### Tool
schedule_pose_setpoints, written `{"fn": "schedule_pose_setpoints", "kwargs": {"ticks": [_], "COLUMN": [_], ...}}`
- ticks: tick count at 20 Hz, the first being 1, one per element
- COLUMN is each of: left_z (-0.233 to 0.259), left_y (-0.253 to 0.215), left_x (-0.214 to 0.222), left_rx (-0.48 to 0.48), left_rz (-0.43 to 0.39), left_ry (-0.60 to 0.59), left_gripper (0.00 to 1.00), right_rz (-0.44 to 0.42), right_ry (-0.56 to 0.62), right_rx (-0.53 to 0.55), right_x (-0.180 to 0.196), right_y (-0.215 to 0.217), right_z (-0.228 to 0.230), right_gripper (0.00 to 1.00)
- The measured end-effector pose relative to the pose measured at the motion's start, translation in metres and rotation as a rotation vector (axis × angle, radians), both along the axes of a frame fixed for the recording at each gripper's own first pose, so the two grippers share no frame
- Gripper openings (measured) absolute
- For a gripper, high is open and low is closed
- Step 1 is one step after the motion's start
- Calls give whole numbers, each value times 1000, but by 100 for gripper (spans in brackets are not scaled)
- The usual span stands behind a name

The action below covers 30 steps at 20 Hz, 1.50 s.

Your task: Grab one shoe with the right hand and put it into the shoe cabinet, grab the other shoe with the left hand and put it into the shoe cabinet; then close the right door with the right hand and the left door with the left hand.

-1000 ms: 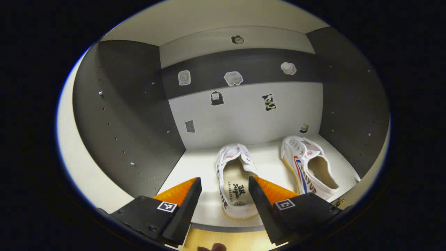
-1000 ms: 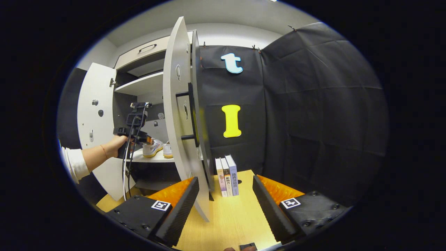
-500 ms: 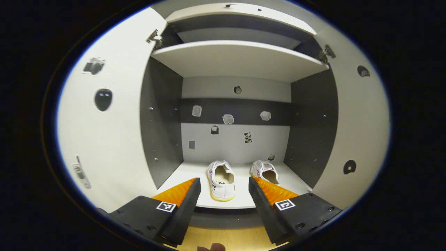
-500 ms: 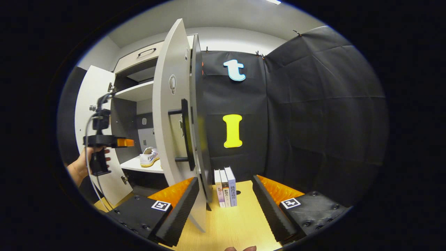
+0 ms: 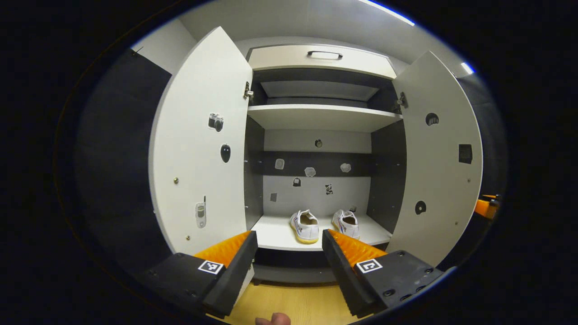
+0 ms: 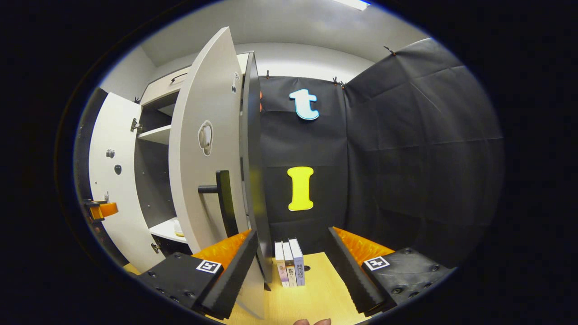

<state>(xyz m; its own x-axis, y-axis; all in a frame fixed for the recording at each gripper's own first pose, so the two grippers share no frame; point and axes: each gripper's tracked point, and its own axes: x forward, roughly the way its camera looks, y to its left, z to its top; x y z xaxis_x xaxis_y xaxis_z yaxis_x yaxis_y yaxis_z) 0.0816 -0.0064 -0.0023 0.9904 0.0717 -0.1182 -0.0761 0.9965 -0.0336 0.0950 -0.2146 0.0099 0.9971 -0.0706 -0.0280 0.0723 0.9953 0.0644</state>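
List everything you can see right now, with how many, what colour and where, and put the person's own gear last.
shoes: two, white, side by side on the bottom shelf of the cabinet.
shoe cabinet: one, white with dark grey inner walls, straight ahead in the left gripper view.
left door: one, white, swung open.
right door: one, white, swung open; dark handle on its outer face.
books: three, standing on the wooden floor beside the cabinet.
left hand-held gripper: one, open, empty.
right hand-held gripper: one, open, empty, near the right door.
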Motion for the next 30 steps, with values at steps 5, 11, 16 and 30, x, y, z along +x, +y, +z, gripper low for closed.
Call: {"fn": "schedule_pose_setpoints", "kwargs": {"ticks": [5,11,16,30], "left_z": [0,-3,-4,-16], "left_y": [16,43,72,185], "left_x": [-38,-59,-73,-85], "left_rx": [-4,3,-7,-43], "left_rz": [-15,-29,-21,108], "left_ry": [-24,-28,-27,5], "left_gripper": [92,92,92,92], "right_rz": [-7,-63,-60,160], "right_ry": [-7,-18,-18,-14], "right_rx": [-33,-21,-16,27], "right_x": [2,-4,-7,14], "right_y": [11,25,53,214], "right_z": [3,3,2,1], "right_gripper": [97,97,97,98]}}
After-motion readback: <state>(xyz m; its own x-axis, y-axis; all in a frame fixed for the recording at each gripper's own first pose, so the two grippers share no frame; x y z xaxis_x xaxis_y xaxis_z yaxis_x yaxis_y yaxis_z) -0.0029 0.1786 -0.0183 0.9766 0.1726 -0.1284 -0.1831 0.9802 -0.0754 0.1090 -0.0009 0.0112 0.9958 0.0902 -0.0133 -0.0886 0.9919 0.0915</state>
